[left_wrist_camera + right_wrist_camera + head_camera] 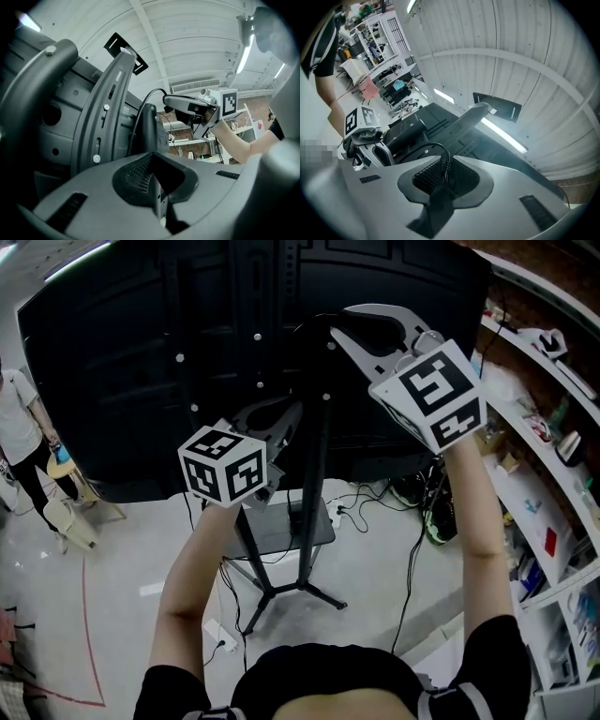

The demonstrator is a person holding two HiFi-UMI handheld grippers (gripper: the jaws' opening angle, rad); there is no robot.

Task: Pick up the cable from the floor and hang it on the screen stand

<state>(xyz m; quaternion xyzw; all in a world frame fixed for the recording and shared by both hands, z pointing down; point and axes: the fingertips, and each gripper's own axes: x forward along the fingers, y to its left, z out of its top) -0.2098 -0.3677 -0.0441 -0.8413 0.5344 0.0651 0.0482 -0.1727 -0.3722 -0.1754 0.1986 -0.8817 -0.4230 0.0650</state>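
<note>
I can read no words, brands or numbers anywhere. My left gripper (pixel 281 418) and right gripper (pixel 342 329) carry only black-and-white square marker patterns, no lettering.

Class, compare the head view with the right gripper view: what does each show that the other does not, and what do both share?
Head view only: the stand's legs and the marker cube on the right tongs. Right gripper view only: ceiling lights and the cable pinched between its pads. Both: the left tongs and the screen's back.
</note>
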